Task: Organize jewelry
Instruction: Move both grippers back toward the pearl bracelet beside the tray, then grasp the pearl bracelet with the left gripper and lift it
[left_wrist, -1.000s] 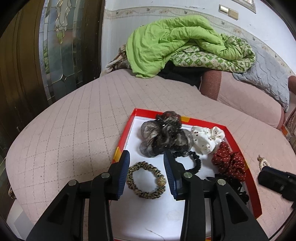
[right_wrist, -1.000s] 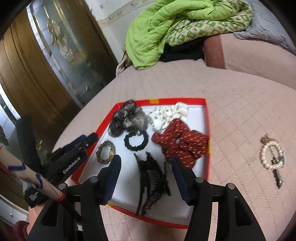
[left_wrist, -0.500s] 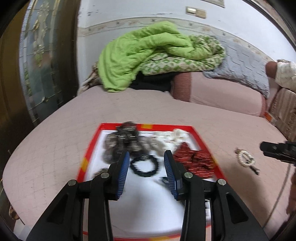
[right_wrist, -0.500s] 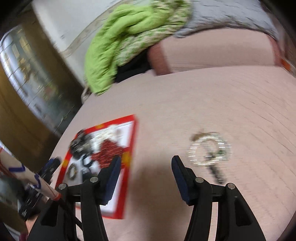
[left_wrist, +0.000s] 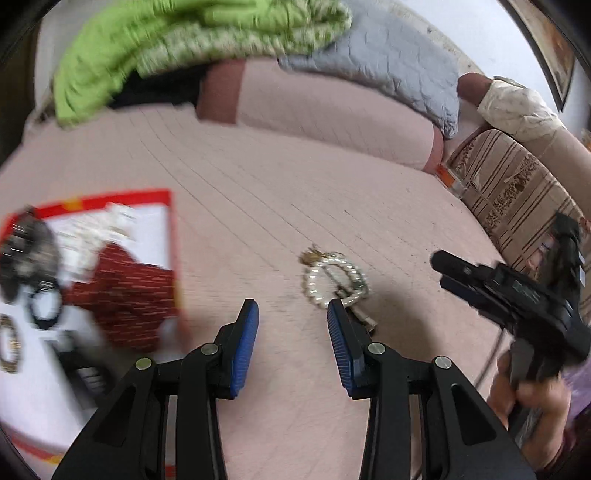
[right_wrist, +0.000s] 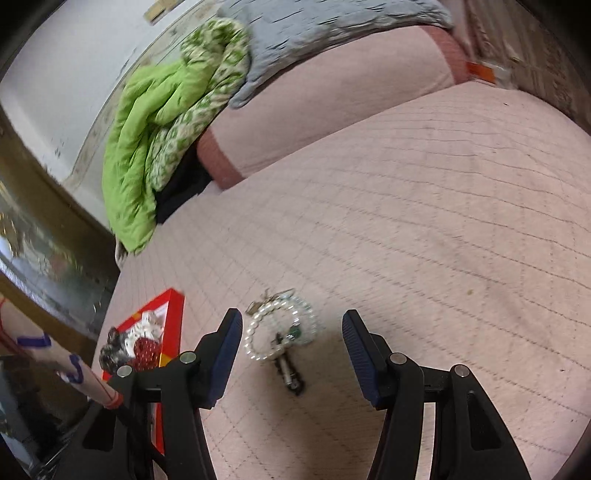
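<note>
A pearl bracelet (right_wrist: 280, 330) with a small metal clasp piece lies on the pink quilted bed, apart from the tray. It also shows in the left wrist view (left_wrist: 334, 282). My right gripper (right_wrist: 291, 328) is open, low over the bed, with the bracelet between its fingers nearer the left one. My left gripper (left_wrist: 291, 321) is open and empty, just left of the bracelet. The red-rimmed white tray (left_wrist: 173, 236) at the left holds a red dotted scrunchie (left_wrist: 125, 291), a white scrunchie, a grey one and black hair ties. The tray (right_wrist: 175, 314) shows small in the right wrist view.
A green quilt (right_wrist: 147, 129) and a grey pillow (left_wrist: 388, 62) are piled at the head of the bed. A pink bolster (left_wrist: 314, 114) lies across the back. A striped sofa arm (left_wrist: 517, 192) is at the right. The right gripper's body (left_wrist: 517, 295) shows there too.
Both grippers have swung right, away from the tray toward the pearl bracelet. The right gripper has come down close, so the bracelet now lies between its fingers. Both stay open.
</note>
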